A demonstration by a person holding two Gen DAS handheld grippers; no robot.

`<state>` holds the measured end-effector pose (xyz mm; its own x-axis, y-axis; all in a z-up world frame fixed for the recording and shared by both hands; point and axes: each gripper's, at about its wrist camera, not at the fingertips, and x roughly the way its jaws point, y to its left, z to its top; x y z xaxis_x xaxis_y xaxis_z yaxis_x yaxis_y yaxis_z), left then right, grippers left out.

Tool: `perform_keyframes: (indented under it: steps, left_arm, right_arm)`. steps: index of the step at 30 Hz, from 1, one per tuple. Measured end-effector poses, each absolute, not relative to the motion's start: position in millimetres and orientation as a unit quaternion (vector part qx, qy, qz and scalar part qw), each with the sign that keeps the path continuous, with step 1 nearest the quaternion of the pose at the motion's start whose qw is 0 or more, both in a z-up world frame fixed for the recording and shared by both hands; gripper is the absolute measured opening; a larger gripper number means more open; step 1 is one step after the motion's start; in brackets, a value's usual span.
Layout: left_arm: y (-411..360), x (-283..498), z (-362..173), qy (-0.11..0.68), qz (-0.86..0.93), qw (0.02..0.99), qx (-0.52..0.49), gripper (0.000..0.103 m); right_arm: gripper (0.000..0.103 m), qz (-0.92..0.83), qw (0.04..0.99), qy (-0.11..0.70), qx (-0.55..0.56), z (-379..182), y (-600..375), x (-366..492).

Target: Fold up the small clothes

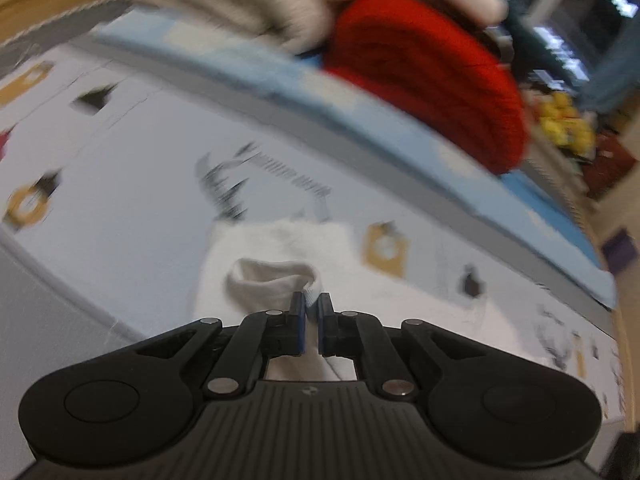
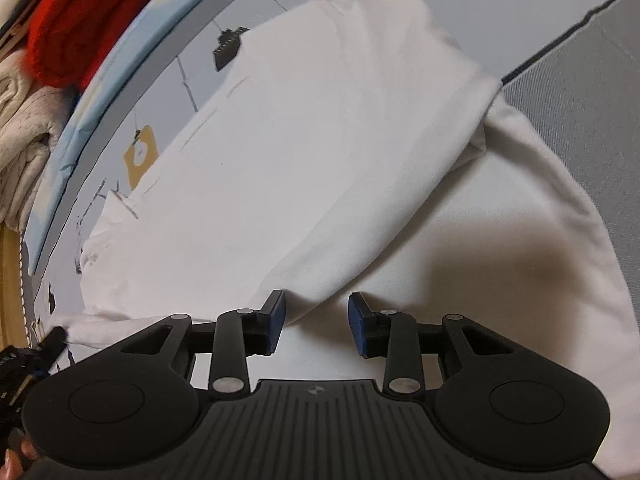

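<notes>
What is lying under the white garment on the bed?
The white garment lies on a pale printed sheet with small dark and tan motifs. The sheet shows only around the cloth's edges; whatever is directly beneath the garment is covered.

White garment (image 2: 320, 152) half-folded on bedsheet (image 2: 592, 92)

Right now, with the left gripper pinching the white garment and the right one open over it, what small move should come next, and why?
Probably close the right gripper on the fold edge of the white garment between its open jaws. The left gripper already pinches a gathered edge, so a second grip would let both hands carry the fold.
</notes>
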<state>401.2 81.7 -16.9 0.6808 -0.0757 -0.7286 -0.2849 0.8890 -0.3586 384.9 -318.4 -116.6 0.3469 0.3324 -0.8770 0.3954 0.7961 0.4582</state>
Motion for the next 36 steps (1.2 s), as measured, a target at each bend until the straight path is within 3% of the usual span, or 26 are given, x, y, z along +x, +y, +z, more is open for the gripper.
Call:
perform_keyframes:
  steps: [7,9,15,18,21,36]
  left_arm:
    - [84,367,32,0.241,0.025,0.940,-0.241,0.005]
    - [94,364,15,0.271,0.076,0.921,-0.270,0.005]
    - [141,373,-67,0.469,0.196,0.788,-0.347,0.006]
    - [148,373,-65,0.462,0.191,0.791,-0.353,0.008]
    - [149,372,-55,0.441,0.198,0.806,-0.342,0.020]
    - [193,372,-50,0.423,0.230,0.799,-0.360,0.021]
  right_arm:
    - [0.039,-0.030,0.768,0.552,0.324,-114,-318,388]
    - [0.039,-0.033,0.774,0.542,0.324,-109,-317,387]
    - [0.039,-0.048,0.774,0.549,0.311,-112,-315,381]
    - [0.039,-0.049,0.777,0.546,0.309,-111,-315,379]
    - [0.039,-0.052,0.781,0.543,0.304,-110,-315,379]
    - [0.039,-0.122,0.801,0.489,0.323,-89,-350,374]
